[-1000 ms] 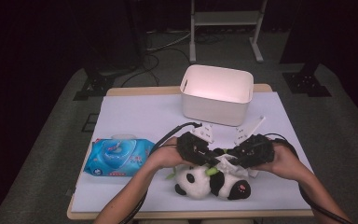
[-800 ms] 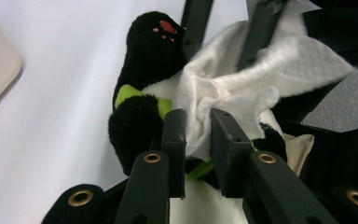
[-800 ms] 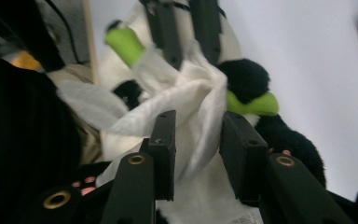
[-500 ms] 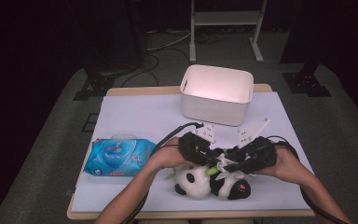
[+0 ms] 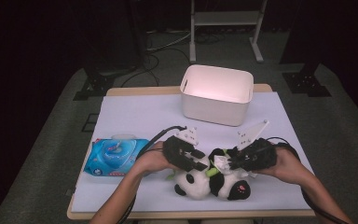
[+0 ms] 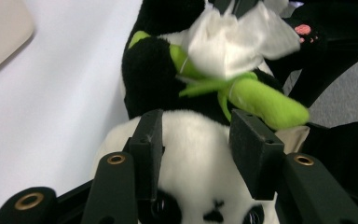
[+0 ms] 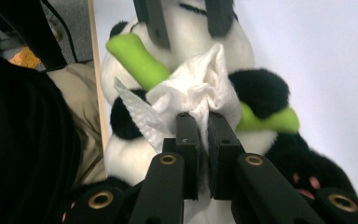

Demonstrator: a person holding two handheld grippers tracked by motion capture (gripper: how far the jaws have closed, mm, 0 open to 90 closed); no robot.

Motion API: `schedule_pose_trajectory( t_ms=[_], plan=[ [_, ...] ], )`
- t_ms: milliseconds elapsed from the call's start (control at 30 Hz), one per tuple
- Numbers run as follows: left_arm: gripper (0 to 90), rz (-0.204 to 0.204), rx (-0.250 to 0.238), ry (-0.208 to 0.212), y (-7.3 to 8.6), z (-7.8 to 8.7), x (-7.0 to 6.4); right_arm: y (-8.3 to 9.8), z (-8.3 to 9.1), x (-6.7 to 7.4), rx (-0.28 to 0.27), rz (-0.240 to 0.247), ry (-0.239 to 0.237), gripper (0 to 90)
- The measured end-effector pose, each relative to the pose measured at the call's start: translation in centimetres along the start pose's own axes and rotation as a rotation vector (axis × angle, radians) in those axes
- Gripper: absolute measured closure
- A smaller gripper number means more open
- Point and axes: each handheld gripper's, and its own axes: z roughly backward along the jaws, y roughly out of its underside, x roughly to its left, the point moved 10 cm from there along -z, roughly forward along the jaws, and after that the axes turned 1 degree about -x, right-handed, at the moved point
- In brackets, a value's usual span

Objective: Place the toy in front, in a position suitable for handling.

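**Wiping the panda: tissue gripped, wipe under way**

I have the panda (image 5: 208,181) lying on its back near the front edge of the mat (image 5: 135,116), between the wipes pack (image 5: 113,156) on its left and bare mat on its right, with the bin (image 5: 216,94) well behind it. My right gripper (image 7: 204,116) is clamped on a crumpled tissue (image 7: 191,100), jaws nearly together with the paper bunched between them, and the tissue rests on the panda's chest beside its green bamboo (image 7: 137,58). My left gripper (image 6: 196,135) straddles the panda's head; its jaws have just been opening, and I judge them loose around the plush, not pinching it.

As I read it, fetching the tissue and bringing it to the toy are done. The wiping itself looks to be in hand, and dropping the tissue into the bin is not yet done: the paper is in my grip.

The panda's long axis runs roughly across the mat, parallel to the front edge, head toward my left gripper, feet toward my right, belly up. The pink paw pad (image 5: 240,188) faces the high camera.
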Motion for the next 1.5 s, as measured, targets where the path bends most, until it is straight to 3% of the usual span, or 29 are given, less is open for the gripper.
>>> schedule_pose_trajectory(
  t_ms=[100,133,267,300,500,567,700,867,1067,1200,1400,1500],
  plan=[
    [51.6,0.000,-0.012,-0.013,0.6,0.9,-0.3,0.6,0.3,0.0,0.027,0.000,0.008,84.6],
    [50.5,-0.005,0.006,-0.034,1.3,1.4,-0.3,1.4,0.9,-0.1,0.061,0.001,0.033,84.6],
    [48.1,0.001,0.034,-0.052,2.4,1.9,-0.2,2.0,1.7,-0.4,0.068,-0.015,0.054,84.5],
    [48.1,0.018,0.044,-0.051,3.2,1.8,0.0,1.7,2.0,-0.5,0.058,-0.020,0.060,84.6],
    [46.3,0.028,0.021,-0.035,3.3,1.6,0.0,-0.3,1.2,-0.7,0.031,0.010,0.063,84.5],
    [45.9,0.029,0.020,-0.036,3.2,1.5,0.0,-1.8,0.0,-1.3,0.024,0.035,0.066,84.5],
    [46.0,0.030,0.023,-0.041,3.3,1.5,0.2,-2.6,-1.1,-1.7,0.033,0.045,0.063,84.5],
    [46.1,0.036,0.006,-0.032,3.4,1.4,0.0,-1.7,-0.7,-1.3,0.037,0.037,0.050,84.6],
    [46.1,0.031,0.011,-0.026,3.3,1.3,-0.1,1.8,0.4,-0.7,0.054,-0.015,0.054,84.7],
    [46.0,0.030,0.012,-0.026,3.3,1.3,-0.2,2.9,0.9,-0.6,0.047,-0.038,0.047,84.7],
    [45.9,0.027,0.011,-0.028,3.3,1.3,-0.3,3.6,1.2,-0.4,0.056,-0.048,0.046,84.6],
    [45.7,0.028,0.007,-0.026,3.3,1.3,-0.3,2.9,1.6,-0.2,0.036,-0.036,0.053,84.5]
  ],
)
